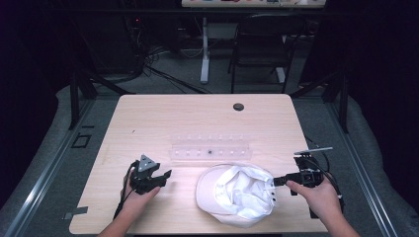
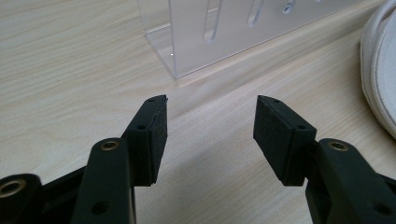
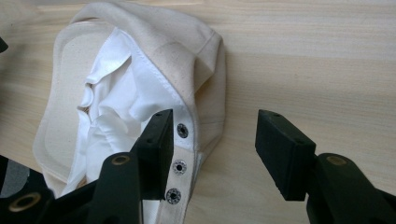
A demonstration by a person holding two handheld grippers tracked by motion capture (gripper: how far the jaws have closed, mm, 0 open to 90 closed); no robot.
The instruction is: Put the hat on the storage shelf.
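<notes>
Cap (image 2: pixel 380 70) is cut off by right edge in left gripper view, just a curved slice of brim showing. Clear acrylic rack (image 2: pixel 219 32) runs off the top there; its far end isn't seen. In right gripper view, 1 black pad (image 3: pixel 156 154) covers part of the cap's snap strap (image 3: pixel 180 163), and strap's end runs off the bottom. High view: small dark speck (image 1: pixel 210 152) in rack is too small to tell.

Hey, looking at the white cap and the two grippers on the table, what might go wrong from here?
The right gripper stands open over the snap strap of the upturned white fabric cap; one pad may catch loose lining instead of the strap. Dragging the cap could push it into the clear acrylic rack just behind it. The left gripper, open and empty beside the cap, isn't steadying it, so the cap may slide.
</notes>
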